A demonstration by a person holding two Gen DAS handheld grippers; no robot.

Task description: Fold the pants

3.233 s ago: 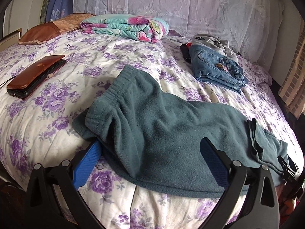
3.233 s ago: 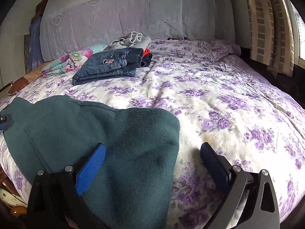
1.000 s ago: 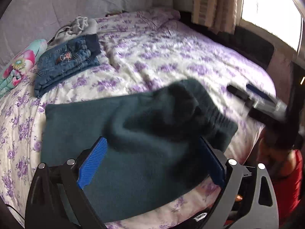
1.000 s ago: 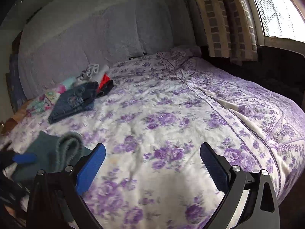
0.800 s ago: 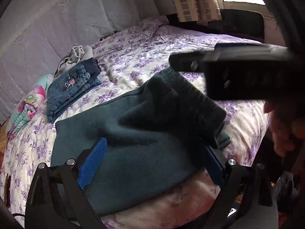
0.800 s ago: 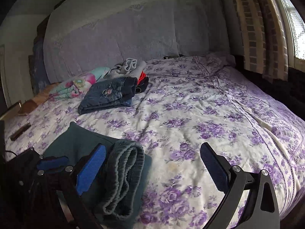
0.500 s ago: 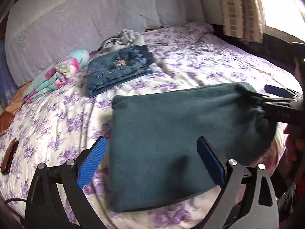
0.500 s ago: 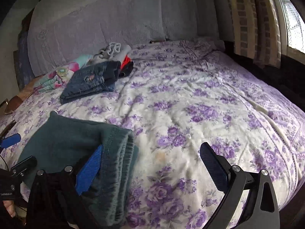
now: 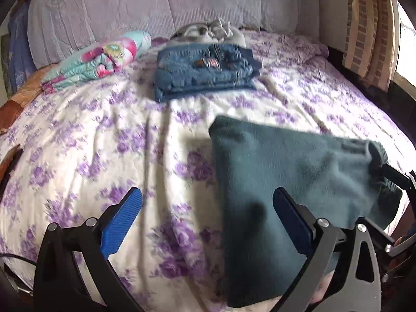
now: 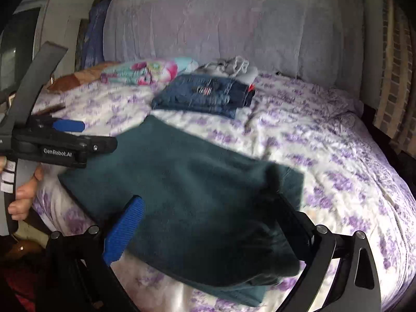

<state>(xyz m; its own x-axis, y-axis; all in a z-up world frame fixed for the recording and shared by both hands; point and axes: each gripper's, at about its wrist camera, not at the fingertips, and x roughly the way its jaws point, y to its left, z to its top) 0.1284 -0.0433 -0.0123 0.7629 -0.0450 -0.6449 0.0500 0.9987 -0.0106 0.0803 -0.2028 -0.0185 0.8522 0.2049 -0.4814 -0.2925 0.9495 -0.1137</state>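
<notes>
The dark teal fleece pants (image 9: 291, 182) lie folded in a flat rectangle near the bed's front edge; they also show in the right wrist view (image 10: 192, 189). My left gripper (image 9: 208, 215) is open and empty, its right finger over the pants' left part, its left finger over bare bedspread. My right gripper (image 10: 208, 228) is open, jaws spread over the pants' near end, with cloth lying over the right finger. The left gripper (image 10: 65, 135) also shows at the left of the right wrist view, held by a hand.
Folded blue jeans (image 9: 205, 70) with grey clothes behind lie at the back of the floral bedspread (image 9: 104, 130). A folded flowery blanket (image 9: 98, 59) lies back left. A lavender headboard cover (image 9: 169, 5) stands behind. Curtains (image 9: 369, 26) hang at the right.
The long pants have been folded over into a compact rectangle. Both grippers have swung round; the left one has shifted left, so the pants now sit to its right.
</notes>
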